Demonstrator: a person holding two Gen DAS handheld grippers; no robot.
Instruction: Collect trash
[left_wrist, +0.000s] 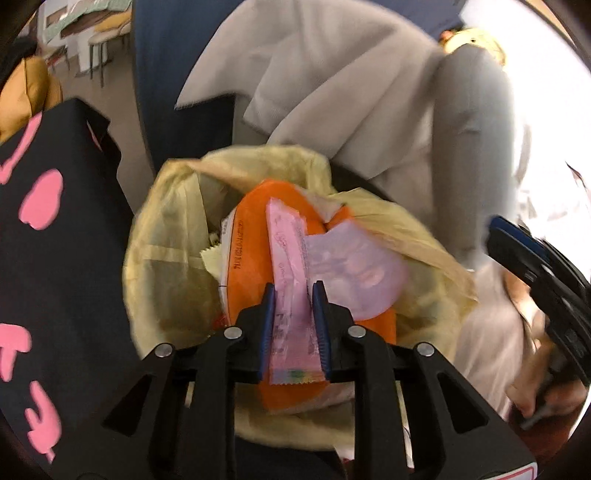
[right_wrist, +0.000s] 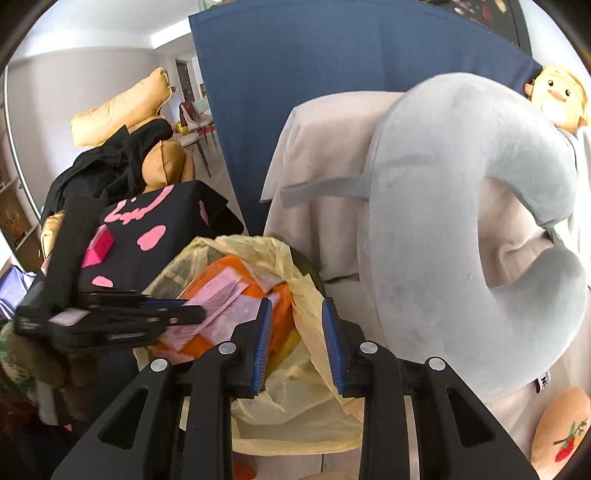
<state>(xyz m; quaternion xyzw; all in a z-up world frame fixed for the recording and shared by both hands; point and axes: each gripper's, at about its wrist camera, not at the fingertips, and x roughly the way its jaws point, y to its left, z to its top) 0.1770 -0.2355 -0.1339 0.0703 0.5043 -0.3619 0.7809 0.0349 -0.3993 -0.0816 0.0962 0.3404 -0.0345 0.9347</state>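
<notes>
Pink wrapper (left_wrist: 291, 314) sits between the blue pads of our left gripper (left_wrist: 294, 291), which grasps it above the yellow-lined bin (left_wrist: 166, 236) – orange packaging (left_wrist: 251, 266) already fills the bag. Our right gripper (right_wrist: 297, 310) hangs released just beside the bin's liner – nothing between its fingers – near a grey neck pillow (right_wrist: 443, 221).

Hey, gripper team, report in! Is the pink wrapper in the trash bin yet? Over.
Left gripper pinching pink wrapper over yellow-bagged bin. Right gripper open, empty, at bag's edge. Bin nearly full: orange packet on top.
</notes>
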